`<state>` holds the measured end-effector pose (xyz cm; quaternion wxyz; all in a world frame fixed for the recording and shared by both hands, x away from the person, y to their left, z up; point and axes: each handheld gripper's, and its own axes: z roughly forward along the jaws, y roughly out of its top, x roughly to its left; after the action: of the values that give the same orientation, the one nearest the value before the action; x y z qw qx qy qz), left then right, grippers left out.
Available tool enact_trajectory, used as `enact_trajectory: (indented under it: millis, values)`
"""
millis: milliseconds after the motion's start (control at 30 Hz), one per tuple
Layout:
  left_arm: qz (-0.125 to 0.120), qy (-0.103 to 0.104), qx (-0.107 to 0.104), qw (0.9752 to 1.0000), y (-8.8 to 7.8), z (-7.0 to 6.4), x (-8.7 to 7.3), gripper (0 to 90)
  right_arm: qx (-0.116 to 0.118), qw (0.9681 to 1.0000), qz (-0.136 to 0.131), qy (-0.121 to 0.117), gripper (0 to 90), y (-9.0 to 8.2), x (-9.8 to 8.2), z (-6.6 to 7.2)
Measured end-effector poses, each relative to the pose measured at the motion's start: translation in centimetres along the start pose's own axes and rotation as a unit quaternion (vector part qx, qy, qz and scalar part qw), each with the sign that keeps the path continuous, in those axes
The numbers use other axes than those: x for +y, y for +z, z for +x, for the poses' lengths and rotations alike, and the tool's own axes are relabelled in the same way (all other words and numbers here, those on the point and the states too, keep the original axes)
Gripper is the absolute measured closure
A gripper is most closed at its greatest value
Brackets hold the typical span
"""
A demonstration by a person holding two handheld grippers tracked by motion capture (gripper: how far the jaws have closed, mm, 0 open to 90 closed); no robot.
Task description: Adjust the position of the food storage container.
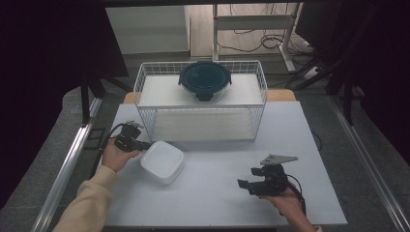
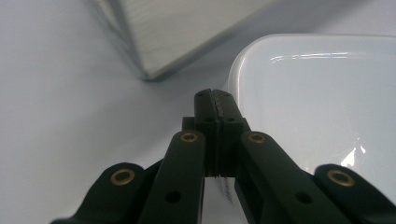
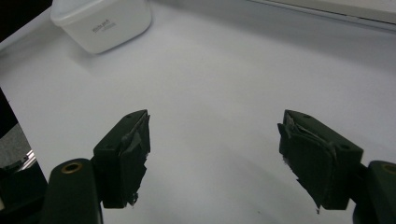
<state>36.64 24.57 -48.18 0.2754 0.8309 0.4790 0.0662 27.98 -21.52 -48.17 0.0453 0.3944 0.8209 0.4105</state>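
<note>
At left of the high view, left gripper (image 1: 141, 144), held in a hand (image 1: 116, 154) with a cream sleeve (image 1: 87, 203), jaws pressed together with nothing between, tips just at the edge of the white box (image 1: 162, 161). In the left gripper view, same closed gripper (image 2: 215, 100) against the box (image 2: 317, 102) rim. Box left of centre on the grey table (image 1: 217, 193), just below the wire rack (image 1: 200, 99). On the rack top, round dark-lidded container (image 1: 205, 79). At lower right, right gripper (image 1: 244, 183), jaws spread wide and empty, low over the bare table (image 3: 224, 84), box (image 3: 102, 21) at upper left there.
</note>
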Motion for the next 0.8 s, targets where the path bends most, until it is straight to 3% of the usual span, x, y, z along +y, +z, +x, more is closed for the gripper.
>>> enact_trajectory:
  millis: [367,433,800]
  values:
    - [0.012,0.031,-0.022,0.9992,0.6,-3.0,0.4,89.9,0.005,1.0,0.003,0.001,24.6,0.2,-0.1,0.1]
    - [0.019,0.044,-0.024,0.9986,0.7,-3.9,0.5,89.9,0.006,1.0,0.001,0.005,24.6,0.1,-0.1,0.0]
    - [0.028,0.074,-0.039,0.9961,1.2,-6.5,0.9,89.8,0.005,1.0,0.002,0.005,24.6,0.1,-0.1,0.0]
